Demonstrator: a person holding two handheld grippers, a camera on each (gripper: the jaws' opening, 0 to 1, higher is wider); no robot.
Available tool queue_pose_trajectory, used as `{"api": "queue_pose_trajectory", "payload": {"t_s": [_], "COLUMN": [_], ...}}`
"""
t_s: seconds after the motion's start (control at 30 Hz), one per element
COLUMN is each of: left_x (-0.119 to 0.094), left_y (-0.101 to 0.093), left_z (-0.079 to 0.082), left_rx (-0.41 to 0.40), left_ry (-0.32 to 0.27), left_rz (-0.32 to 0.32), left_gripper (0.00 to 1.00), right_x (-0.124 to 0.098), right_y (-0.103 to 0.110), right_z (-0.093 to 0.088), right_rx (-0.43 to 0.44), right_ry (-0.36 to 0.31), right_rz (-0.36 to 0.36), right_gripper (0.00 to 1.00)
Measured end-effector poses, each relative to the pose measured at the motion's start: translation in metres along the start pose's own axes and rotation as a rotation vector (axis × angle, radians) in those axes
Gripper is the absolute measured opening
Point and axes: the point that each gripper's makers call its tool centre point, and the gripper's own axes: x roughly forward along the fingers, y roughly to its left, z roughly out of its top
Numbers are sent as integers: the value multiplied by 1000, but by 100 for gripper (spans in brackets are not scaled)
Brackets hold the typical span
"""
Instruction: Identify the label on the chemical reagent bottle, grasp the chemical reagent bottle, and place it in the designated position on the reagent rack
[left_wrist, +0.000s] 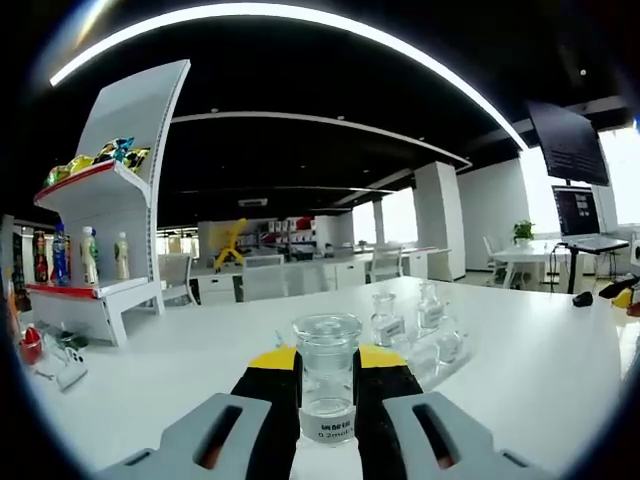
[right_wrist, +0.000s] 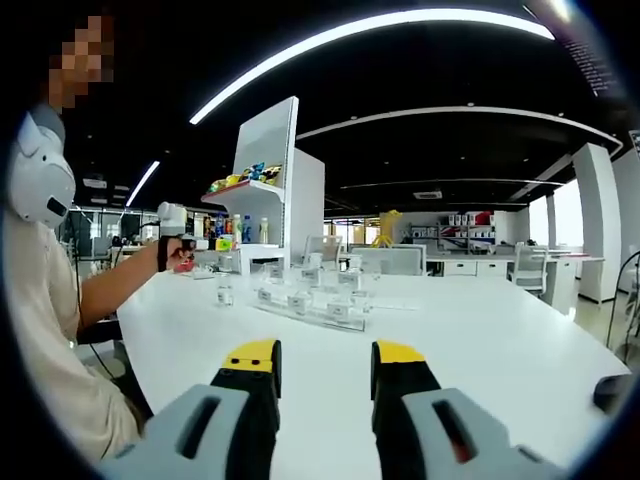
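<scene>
Left gripper (left_wrist: 326, 385) jaws clamped on reagent bottle (left_wrist: 326, 375), lifted over counter (left_wrist: 520, 350). Right gripper (right_wrist: 325, 365) jaws apart, empty. Next, probably: carry to reagent rack (right_wrist: 310, 308) slot matching label.

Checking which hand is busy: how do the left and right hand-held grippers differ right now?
The left hand-held gripper is shut on a clear reagent bottle; the right hand-held gripper is open and holds nothing. Both have yellow-tipped black jaws and hang over the white table.

reagent bottle (left_wrist: 326, 385): clear glass, white label
left gripper (left_wrist: 327, 372): black jaws, yellow tips
table (left_wrist: 520, 350): white
shelf unit (left_wrist: 110, 215): white, red edges
</scene>
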Motion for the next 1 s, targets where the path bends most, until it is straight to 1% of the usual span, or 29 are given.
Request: {"api": "queue_pose_trajectory", "payload": {"t_s": [0.13,0.27,0.43,0.63,0.83,0.97,1.0], "left_x": [10,15,27,38,50,55,59], "left_y": [-4,-8,-3,-1,-5,-9,-10], "left_z": [2,1,2,10,17,23,25], "left_rx": [6,10,22,26,47,54,59], "left_ry": [-1,5,13,-1,-8,-19,-21], "left_rz": [-7,-11,0,1,-10,-24,-28], "left_gripper": [19,19,19,19,19,19,19], "right_x": [1,2,3,9,13,13,13], "right_y": [0,-1,-3,-2,0,-3,-4], "right_z": [-1,-2,-6,-10,-14,-14,-14], "right_rx": [-1,-2,2,3,4,4,5], "right_ry": [1,3,11,22,36,41,43], "right_rz": [-2,-3,-5,-8,0,-11,-16], "right_gripper": [35,35,35,35,35,35,35]}}
